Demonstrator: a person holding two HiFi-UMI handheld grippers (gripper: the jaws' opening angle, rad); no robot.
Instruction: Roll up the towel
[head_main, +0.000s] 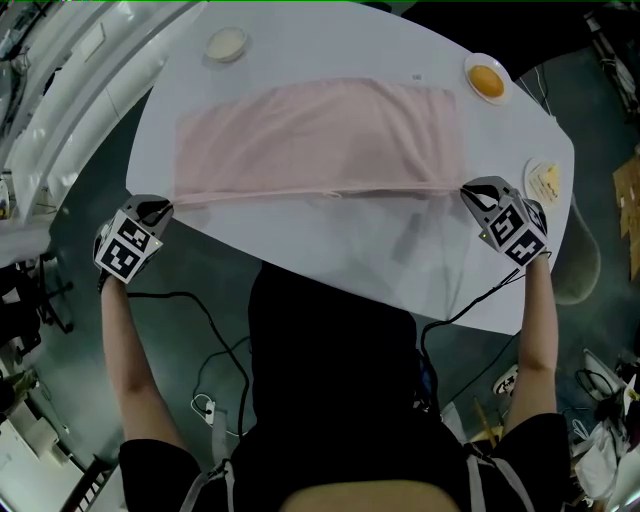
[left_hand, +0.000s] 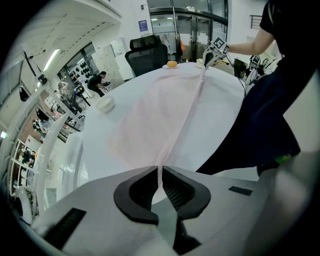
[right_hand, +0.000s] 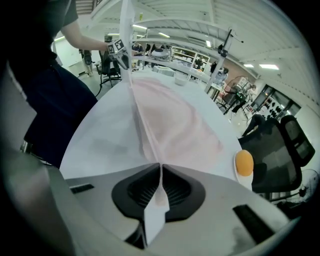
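A pale pink towel (head_main: 315, 135) lies spread across the white round table (head_main: 350, 260). Its near edge is pulled taut and lifted between my two grippers. My left gripper (head_main: 163, 208) is at the towel's near left corner, and in the left gripper view its jaws (left_hand: 160, 172) are shut on the towel (left_hand: 165, 110). At the near right corner is my right gripper (head_main: 468, 192). The right gripper view shows its jaws (right_hand: 160, 170) pinching the towel (right_hand: 170, 120), with a flap of cloth hanging behind them.
A small white bowl (head_main: 226, 43) stands at the table's far left. A plate with an orange item (head_main: 487, 80) sits at the far right, and another plate with yellow food (head_main: 545, 180) at the right edge. Cables lie on the floor below.
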